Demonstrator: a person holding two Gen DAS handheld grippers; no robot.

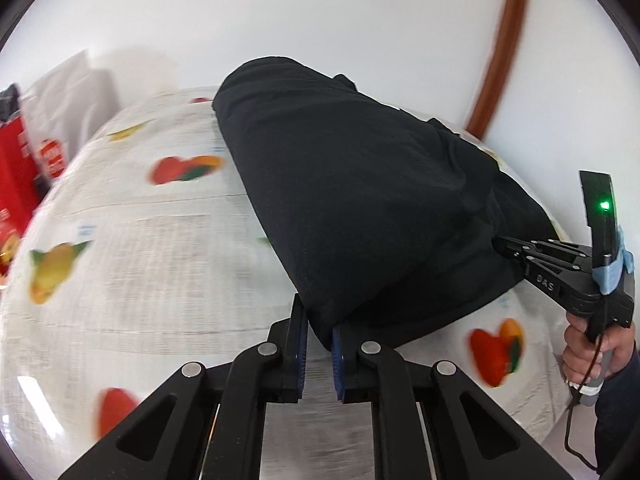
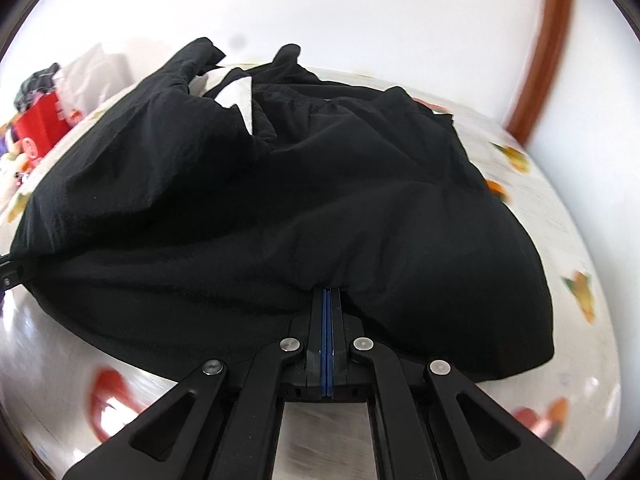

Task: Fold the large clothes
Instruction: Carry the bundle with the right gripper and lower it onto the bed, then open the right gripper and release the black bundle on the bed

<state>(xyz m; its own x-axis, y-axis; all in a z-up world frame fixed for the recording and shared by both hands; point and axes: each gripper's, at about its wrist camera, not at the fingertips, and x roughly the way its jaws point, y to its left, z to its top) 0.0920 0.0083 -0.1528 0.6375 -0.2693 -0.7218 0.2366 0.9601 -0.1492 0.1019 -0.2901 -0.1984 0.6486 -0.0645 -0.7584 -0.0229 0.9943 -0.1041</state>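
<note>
Your left hand-held gripper (image 1: 319,336) pinches the black garment's (image 1: 360,200) corner; your right hand-held gripper (image 2: 327,300) is pressed together on its edge, over the fruit-print counter (image 1: 140,248).

The only legible text is "OAS", in pale letters on the black body of the right gripper (image 1: 505,249), seen from the left wrist. White markings on the red box (image 1: 16,168) are too blurred to read.
</note>
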